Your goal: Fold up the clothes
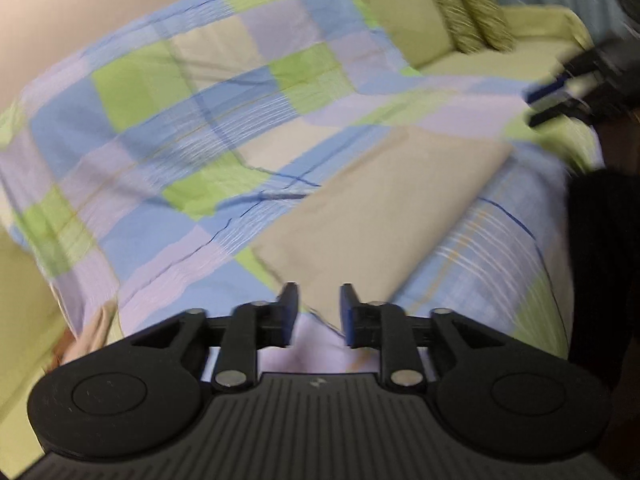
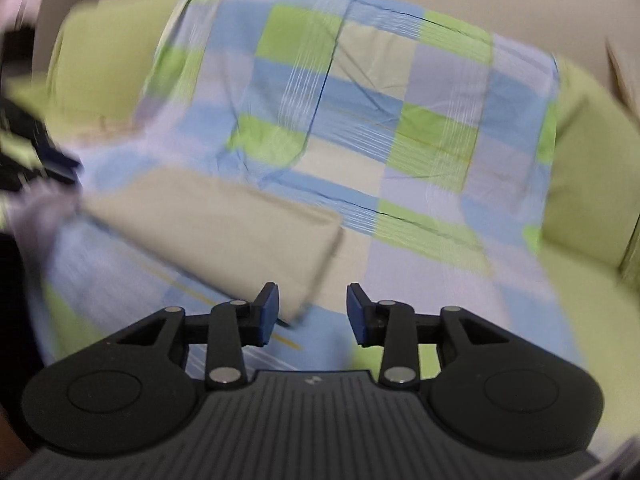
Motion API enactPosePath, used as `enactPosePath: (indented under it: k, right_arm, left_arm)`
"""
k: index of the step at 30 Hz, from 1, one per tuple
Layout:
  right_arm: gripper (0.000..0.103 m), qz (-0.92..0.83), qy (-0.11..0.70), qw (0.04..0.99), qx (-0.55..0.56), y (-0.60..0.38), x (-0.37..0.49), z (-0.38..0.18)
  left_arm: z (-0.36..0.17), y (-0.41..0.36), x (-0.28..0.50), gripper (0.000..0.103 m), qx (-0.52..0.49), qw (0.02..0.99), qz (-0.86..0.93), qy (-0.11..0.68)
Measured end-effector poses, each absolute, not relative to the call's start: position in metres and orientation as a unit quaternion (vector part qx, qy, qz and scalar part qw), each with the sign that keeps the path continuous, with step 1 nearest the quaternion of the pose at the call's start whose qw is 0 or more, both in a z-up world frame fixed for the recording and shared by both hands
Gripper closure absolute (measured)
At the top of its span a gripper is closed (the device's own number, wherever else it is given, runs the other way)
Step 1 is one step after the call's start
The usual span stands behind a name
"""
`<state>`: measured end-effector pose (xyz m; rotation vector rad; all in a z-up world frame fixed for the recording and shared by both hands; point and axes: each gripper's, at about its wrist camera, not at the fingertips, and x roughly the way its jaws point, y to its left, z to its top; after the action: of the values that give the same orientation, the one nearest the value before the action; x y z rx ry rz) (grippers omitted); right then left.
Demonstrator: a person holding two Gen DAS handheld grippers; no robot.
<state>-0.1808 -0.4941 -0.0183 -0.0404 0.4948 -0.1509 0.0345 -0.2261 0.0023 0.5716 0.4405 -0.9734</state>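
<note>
The left claw (image 1: 319,312) is showing a matte black body with a ribbed grey-black plate running down its middle, a small pale logo sitting at the plate's top edge. Two round black discs are flanking the plate, each with a shallow circular recess. Black link arms are reaching forward from silver pivot pins, and short black fingers (image 1: 289,304) are carrying blue pads on their inner faces. The right claw (image 2: 312,312) is showing the same build: ribbed plate, twin discs, silver pins, and black fingers (image 2: 267,304) faced with blue pads.
</note>
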Motion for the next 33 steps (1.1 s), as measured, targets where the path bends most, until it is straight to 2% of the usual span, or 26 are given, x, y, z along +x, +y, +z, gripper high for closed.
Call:
enactPosePath:
  k: [4,8,11,12,13,14,18,23,28,33]
  right_arm:
    - [0.070,-0.039,0.240,0.970,-0.005,-0.489,-0.160,-0.013]
    - [0.067,-0.011,0.241,0.970,-0.019,-0.482,-0.124,-0.007]
    - [0.066,-0.007,0.250,0.968,-0.013,-0.479,-0.101,-0.006]
    - [0.066,-0.009,0.254,0.967,-0.006,-0.480,-0.094,-0.007]
    - [0.064,-0.010,0.259,0.966,0.004,-0.481,-0.086,-0.008]
    - [0.064,-0.012,0.263,0.965,0.019,-0.484,-0.079,-0.009]
    - [0.064,-0.007,0.269,0.961,0.063,-0.495,-0.052,-0.005]
    - [0.060,0.061,0.282,0.949,0.127,-0.499,0.006,0.013]
    - [0.059,0.122,0.329,0.936,0.028,-0.467,0.060,0.018]
    - [0.058,0.124,0.346,0.930,0.018,-0.464,0.080,0.015]
  left_arm:
    - [-0.006,-0.238,0.070,0.062,0.208,0.834,-0.444,0.251]
    - [-0.019,-0.251,0.107,0.062,0.123,0.837,-0.445,0.295]
    - [-0.033,-0.263,0.119,0.064,0.110,0.833,-0.448,0.306]
    - [-0.035,-0.264,0.118,0.072,0.115,0.835,-0.448,0.299]
    - [-0.038,-0.268,0.111,0.087,0.133,0.838,-0.451,0.276]
    - [-0.039,-0.271,0.103,0.089,0.153,0.840,-0.451,0.259]
    - [-0.044,-0.279,0.065,0.089,0.234,0.842,-0.451,0.181]
    - [-0.052,-0.286,0.041,0.089,0.285,0.839,-0.444,0.136]
    - [-0.055,-0.288,0.027,0.089,0.327,0.835,-0.433,0.088]
    - [-0.054,-0.291,0.019,0.089,0.358,0.824,-0.437,0.047]
